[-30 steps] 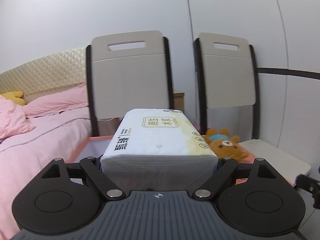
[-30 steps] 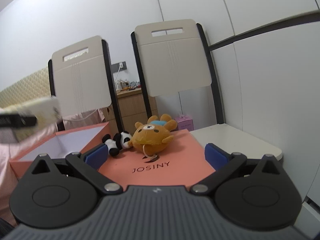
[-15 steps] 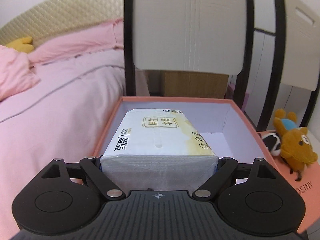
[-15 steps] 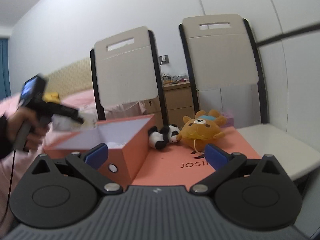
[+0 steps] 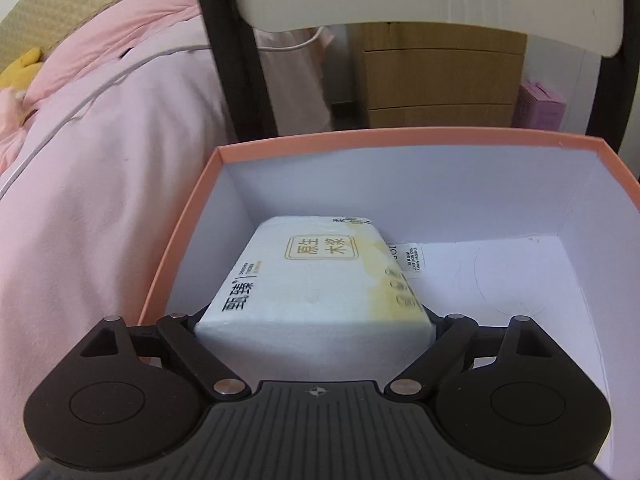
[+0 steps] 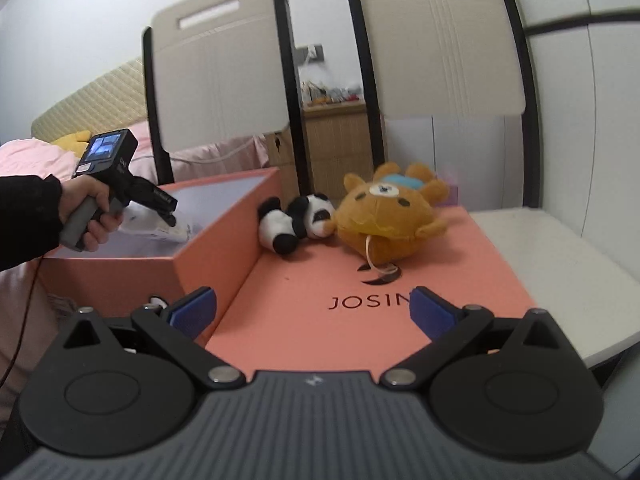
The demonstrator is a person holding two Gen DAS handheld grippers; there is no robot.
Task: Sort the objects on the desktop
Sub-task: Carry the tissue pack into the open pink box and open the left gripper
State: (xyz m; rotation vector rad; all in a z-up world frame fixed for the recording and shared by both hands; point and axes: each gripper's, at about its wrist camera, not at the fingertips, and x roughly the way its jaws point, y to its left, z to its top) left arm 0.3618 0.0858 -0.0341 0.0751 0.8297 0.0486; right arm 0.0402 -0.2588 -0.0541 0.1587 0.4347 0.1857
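Observation:
My left gripper (image 5: 314,316) is shut on a white and yellow tissue pack (image 5: 316,276) and holds it inside the open salmon box (image 5: 384,140), near its left wall. In the right wrist view the left gripper (image 6: 160,204) reaches into that box (image 6: 216,256) from the left. My right gripper (image 6: 312,308) is open and empty, above the salmon lid (image 6: 352,312). A panda plush (image 6: 296,222) and an orange bear plush (image 6: 388,216) lie on the lid's far end.
Two beige chairs (image 6: 224,72) stand behind the box and lid. A pink bed (image 5: 92,184) lies to the left. A wooden drawer unit (image 5: 440,76) is behind. A white table top (image 6: 560,264) shows right of the lid.
My left gripper has tilted down and lowered the tissue pack into the box. My right gripper has shifted view to the left, staying open.

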